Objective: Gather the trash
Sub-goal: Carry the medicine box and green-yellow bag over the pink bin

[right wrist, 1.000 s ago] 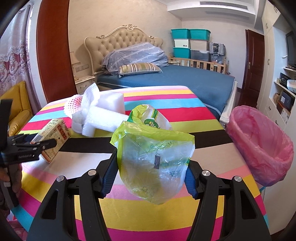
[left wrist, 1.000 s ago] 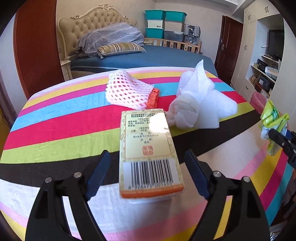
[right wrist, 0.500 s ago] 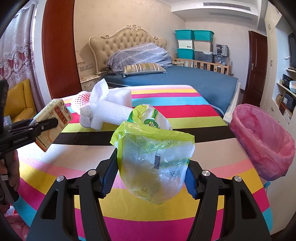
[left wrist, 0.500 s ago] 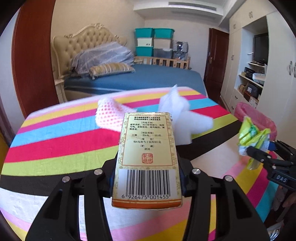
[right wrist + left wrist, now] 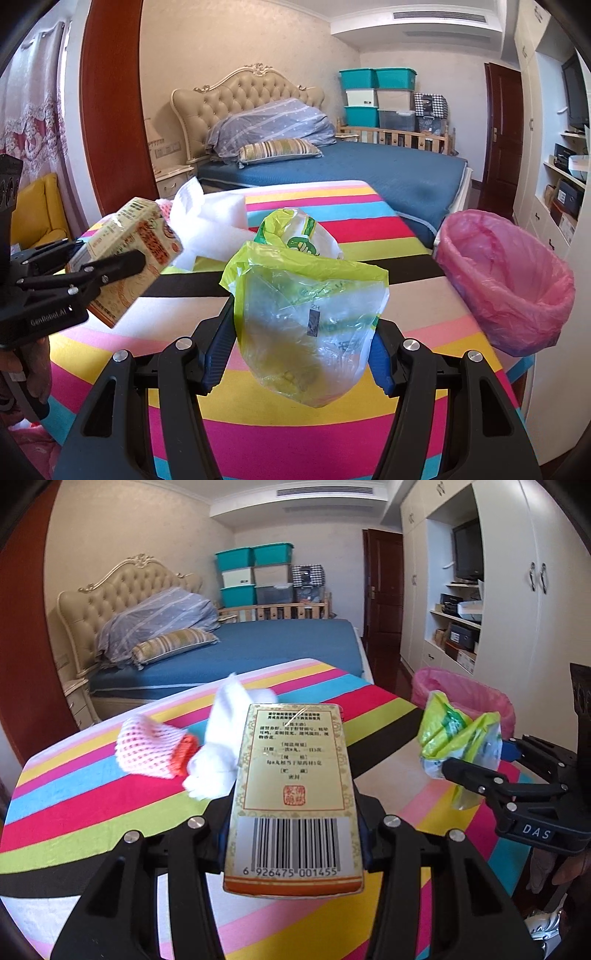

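Two pieces of trash up off the table (image 5: 406, 295) at once, one per hand, and so two chances to lose a load before the bin. Left tongs (image 5: 293, 834) clamped on a yellow box (image 5: 291, 794), pinched low at the barcode end, most of its length sticking out ahead of the pads: likely to pivot or slide free under a quick swing. Right tongs (image 5: 303, 354) closed on a green-and-clear plastic bag (image 5: 310, 314), thin and slack, gripped across a crumpled middle; could slip out, or snag a pad on release and not fall cleanly. Pink-lined bin (image 5: 506, 280) off the right edge of the table, rim tilted, liner loose: a careless drop might catch the rim and land on the floor. Also a risk of collision, since both tongs look bound for the same bin, the right one nearer.

Still lying on the striped cloth: white foam wrap (image 5: 229, 746) and pink mesh sleeve (image 5: 147, 749) with something orange at its mouth, near the far side.

Both tongs pitched moderately downward. Left held high over the near side of the table, box tilted. Right hovering above the table, bin ahead to the right.
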A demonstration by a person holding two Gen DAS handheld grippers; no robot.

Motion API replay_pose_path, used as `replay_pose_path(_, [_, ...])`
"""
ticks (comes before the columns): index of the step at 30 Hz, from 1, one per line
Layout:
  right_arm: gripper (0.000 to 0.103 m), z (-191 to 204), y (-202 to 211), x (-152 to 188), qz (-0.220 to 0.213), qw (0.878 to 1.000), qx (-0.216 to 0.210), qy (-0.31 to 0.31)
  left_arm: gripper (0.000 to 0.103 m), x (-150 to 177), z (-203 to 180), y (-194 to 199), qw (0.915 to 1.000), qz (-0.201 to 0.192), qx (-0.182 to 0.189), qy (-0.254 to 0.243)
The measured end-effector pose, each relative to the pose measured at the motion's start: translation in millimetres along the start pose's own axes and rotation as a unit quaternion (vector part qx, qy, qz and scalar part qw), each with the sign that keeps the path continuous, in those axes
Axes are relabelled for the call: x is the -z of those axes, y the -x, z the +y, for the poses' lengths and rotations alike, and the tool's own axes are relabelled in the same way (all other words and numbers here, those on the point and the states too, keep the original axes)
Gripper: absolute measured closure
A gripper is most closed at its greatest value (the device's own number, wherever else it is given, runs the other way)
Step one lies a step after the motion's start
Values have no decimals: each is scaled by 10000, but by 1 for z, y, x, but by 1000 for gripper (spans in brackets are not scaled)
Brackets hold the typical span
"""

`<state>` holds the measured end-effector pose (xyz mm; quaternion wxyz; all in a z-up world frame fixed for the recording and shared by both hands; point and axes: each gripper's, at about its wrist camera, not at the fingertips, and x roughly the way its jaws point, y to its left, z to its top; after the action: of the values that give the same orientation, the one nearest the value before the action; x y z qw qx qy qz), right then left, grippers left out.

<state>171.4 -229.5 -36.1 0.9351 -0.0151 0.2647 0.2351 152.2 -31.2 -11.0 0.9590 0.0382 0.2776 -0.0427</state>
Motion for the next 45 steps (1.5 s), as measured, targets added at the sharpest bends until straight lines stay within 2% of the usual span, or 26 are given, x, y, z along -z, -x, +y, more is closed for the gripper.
replay_pose_path(15, [43,-51,29,-4,-349,9979,451,-323,55,-37,-79,-29,9963,-108,615,-598])
replay_pose_path(24, [43,-117,37,-16,-515,9921,952,-632,55,-79,-133,-61,9907,-133,1062,-836])
replay_pose_path(31, [43,-174,30,-25,-534,9853,1357,-892,55,-112,-174,-96,9848,73,1520,-834])
replay_pose_path(37, [43,-214,15,-31,-456,9801,1709,-904,55,-136,-202,-132,9826,262,1720,-653])
replay_pose_path(45, [43,-254,0,-37,-389,9771,1872,-938,55,-156,-224,-177,9806,369,1871,-457])
